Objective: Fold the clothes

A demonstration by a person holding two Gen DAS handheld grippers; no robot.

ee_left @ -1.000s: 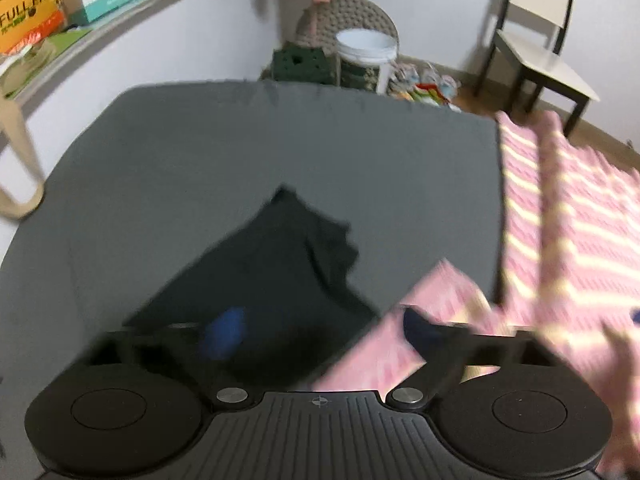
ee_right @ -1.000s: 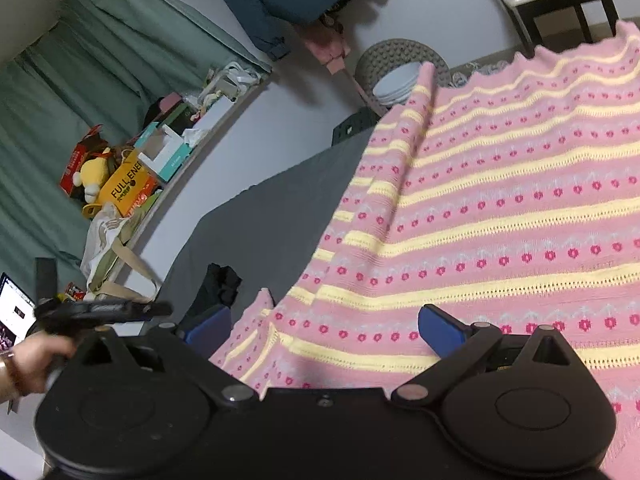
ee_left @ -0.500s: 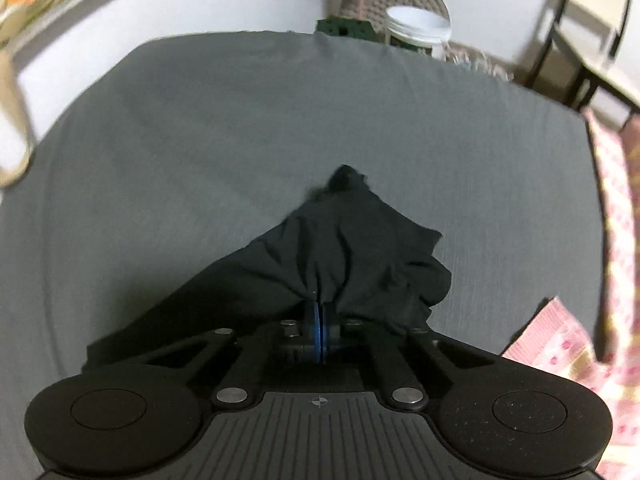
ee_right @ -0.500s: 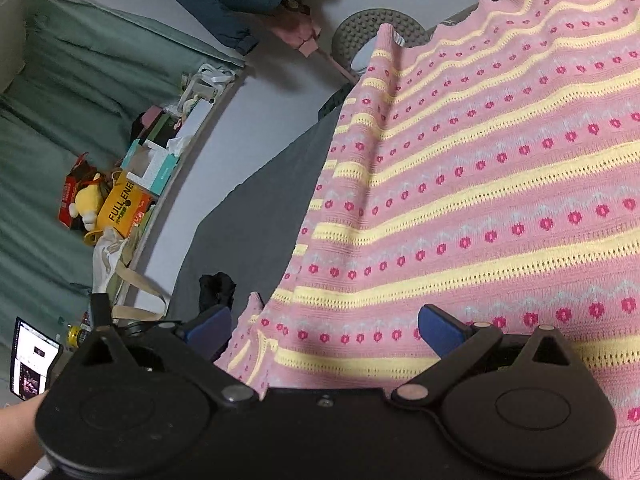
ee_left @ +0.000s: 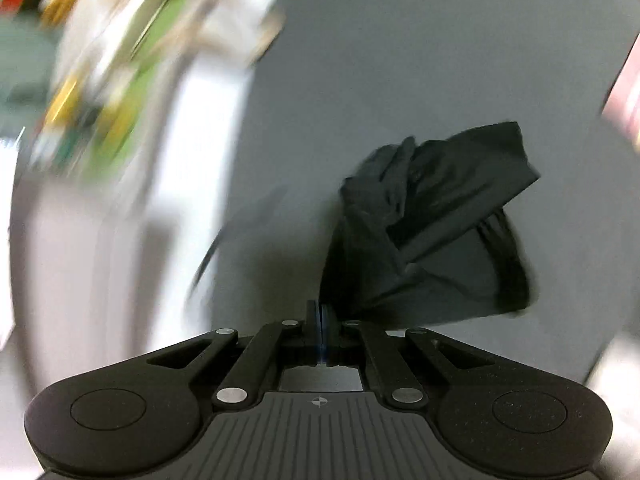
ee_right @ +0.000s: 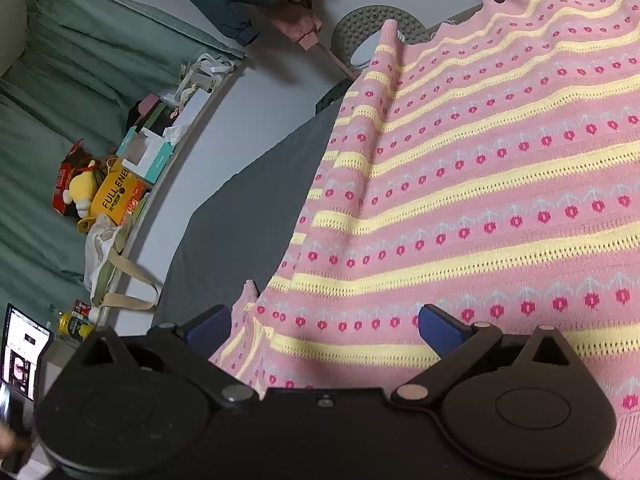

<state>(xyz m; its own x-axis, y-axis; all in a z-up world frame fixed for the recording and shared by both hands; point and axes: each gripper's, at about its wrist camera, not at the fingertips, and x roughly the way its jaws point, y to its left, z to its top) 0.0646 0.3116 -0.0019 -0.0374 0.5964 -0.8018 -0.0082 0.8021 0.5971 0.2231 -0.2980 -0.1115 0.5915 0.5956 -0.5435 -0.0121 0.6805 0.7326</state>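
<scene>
Black garment (ee_left: pixel 432 232): pinched at one edge by left gripper (ee_left: pixel 319 316), fingers pressed together; bulk trails to frame right. Right gripper (ee_right: pixel 324 328): fingers spread, empty, over pink sweater (ee_right: pixel 480 184).

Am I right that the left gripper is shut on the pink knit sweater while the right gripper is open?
Not quite: the left wrist view shows the left gripper shut on the black garment, not the pink sweater. The right gripper is indeed open.

Yellow plush toy (ee_right: pixel 78 196), orange box (ee_right: pixel 116 196), laptop (ee_right: pixel 22 350) beside shelf clutter.
</scene>
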